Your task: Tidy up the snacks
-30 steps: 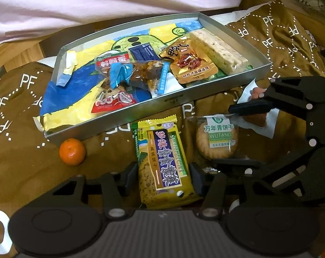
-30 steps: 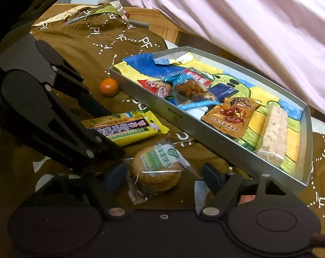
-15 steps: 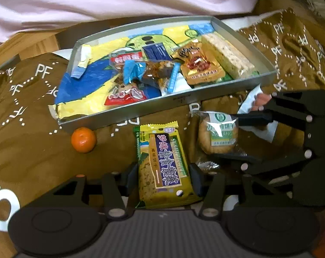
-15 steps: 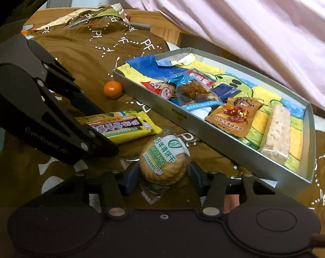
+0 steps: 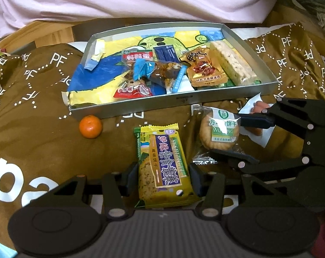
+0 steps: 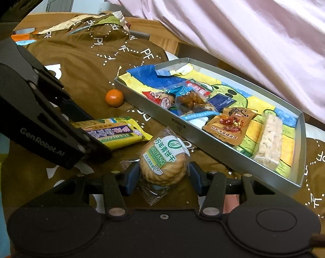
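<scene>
Gripping the yellow cracker packet (image 5: 165,167) in our left hand-held gripper (image 5: 162,179), we clamp the round biscuit (image 6: 164,163) in our right hand-held gripper (image 6: 163,178).

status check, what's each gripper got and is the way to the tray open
Left gripper shut on yellow cracker pack. Right gripper shut on round biscuit packet. Both short of the metal tray. Nothing between; tangerine off to the side.

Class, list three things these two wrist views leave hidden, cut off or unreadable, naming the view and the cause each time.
1. Left wrist view: the near end of the yellow biscuit pack is hidden behind the left tongs' body.
2. Right wrist view: the round biscuit's back face is turned away.
3. Both views: the small print on the brown packet in the tray is too small.
</scene>
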`<state>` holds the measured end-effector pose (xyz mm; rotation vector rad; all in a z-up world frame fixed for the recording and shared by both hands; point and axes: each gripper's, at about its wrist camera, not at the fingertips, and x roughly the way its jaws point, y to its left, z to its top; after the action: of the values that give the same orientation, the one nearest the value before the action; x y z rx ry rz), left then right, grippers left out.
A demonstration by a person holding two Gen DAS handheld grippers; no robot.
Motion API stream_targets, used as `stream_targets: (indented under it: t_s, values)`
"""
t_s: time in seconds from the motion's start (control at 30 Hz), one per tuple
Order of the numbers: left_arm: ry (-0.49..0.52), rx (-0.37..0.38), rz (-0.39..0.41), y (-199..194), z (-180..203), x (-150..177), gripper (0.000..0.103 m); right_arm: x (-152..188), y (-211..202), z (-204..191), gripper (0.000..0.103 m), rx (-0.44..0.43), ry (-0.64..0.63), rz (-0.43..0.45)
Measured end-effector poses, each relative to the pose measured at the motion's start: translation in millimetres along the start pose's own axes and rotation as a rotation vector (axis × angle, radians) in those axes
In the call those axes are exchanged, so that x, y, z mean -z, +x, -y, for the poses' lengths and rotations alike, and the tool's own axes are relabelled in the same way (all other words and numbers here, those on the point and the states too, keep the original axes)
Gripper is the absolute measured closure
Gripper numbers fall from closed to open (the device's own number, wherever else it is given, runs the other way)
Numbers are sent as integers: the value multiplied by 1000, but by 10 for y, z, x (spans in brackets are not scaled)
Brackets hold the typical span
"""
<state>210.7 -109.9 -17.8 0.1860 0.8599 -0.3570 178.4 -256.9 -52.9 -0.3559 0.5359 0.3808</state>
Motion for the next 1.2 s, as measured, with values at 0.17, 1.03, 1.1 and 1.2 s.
stream_targets:
  t_s: [0.17,1.03,1.1,1.2]
  values:
    - [7,-5,-3,2,36,0,49,-12,-18,-3,51,1,5,5]
    - [15,-52,10,68,-67,26,45,-9,7,6,51,1,11,-17]
    - [14,-50,11,66,-68,22,45,-10,12,6,51,4,9,-19]
    - [16,-43,40,18,-61,18,32,-18,-36,28,51,21,11,-15]
